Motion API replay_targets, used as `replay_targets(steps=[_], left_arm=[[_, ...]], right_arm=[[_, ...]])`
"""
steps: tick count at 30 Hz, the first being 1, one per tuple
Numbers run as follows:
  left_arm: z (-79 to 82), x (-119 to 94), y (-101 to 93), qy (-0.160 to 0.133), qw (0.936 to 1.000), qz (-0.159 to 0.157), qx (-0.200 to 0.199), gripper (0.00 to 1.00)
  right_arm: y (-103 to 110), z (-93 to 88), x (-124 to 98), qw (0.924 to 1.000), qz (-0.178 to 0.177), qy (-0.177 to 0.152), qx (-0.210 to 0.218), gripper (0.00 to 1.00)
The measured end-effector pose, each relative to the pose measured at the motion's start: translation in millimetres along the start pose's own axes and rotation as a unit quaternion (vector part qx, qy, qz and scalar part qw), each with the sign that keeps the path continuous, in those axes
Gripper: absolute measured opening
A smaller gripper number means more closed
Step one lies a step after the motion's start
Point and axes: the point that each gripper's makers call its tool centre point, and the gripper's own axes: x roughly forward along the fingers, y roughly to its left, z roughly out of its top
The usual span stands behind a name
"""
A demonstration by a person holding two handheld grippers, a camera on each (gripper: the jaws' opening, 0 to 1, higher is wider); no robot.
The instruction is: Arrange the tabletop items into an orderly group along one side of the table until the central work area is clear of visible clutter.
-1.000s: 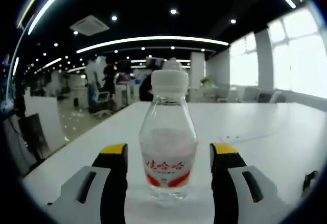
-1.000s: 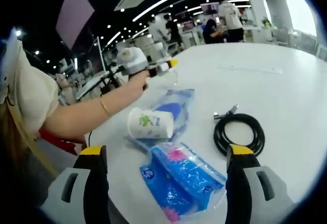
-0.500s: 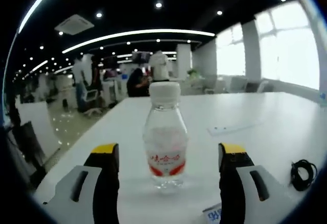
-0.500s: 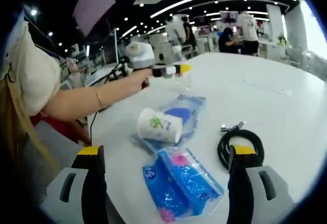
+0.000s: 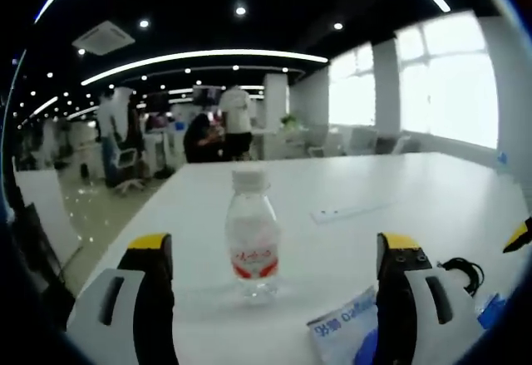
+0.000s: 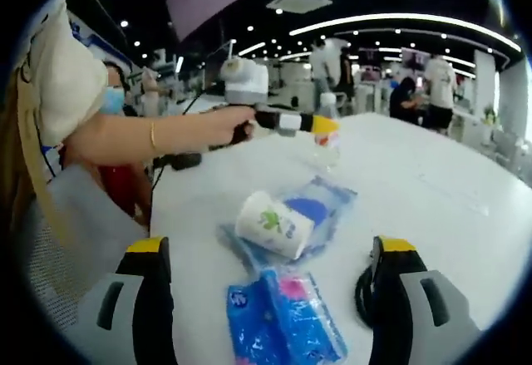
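Left gripper [image 5: 266,253] withdrawn from bottle [image 5: 252,236]

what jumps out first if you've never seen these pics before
In the left gripper view, a small clear water bottle with a white cap and red label stands upright on the white table, framed between the open left gripper. In the right gripper view, a paper cup lies on its side on a blue plastic packet, with a second blue packet nearer the camera, while a person's outstretched arm reaches across toward the bottle.
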Motion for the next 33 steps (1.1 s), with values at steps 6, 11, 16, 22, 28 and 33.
replay_targets(steps=[6, 11, 16, 22, 28, 33], left_arm=[[11.6, -22, -15.4, -0.002, 0.9991, -0.039, 0.016, 0.99], [17.3, -45, -30.1, -0.007, 0.9967, -0.078, 0.020, 0.99], [15.1, -69, -43.3, 0.000, 0.9933, -0.116, 0.009, 0.99], [14.9, -96, -53.3, -0.012, 0.9875, -0.154, -0.030, 0.99], [-3.3, -119, -60.3, 0.009, 0.9840, -0.178, -0.010, 0.99], [-11.3, -142, -71.2, 0.010, 0.9811, -0.193, -0.006, 0.99]], right_arm=[[-4, -3.5, 22, 0.9970, 0.020, 0.021, -0.073, 0.99], [-5, -7.5, 37, 0.9951, 0.031, 0.028, -0.089, 0.92], [-3, -6.5, 53, 0.9904, 0.051, 0.029, -0.125, 0.90], [-13, -16.8, 63, 0.9806, 0.046, 0.069, -0.177, 0.84], [-5, -12.5, 74, 0.9759, 0.075, 0.066, -0.194, 0.76], [-3, -17.7, 87, 0.9697, 0.092, 0.081, -0.211, 0.69]])
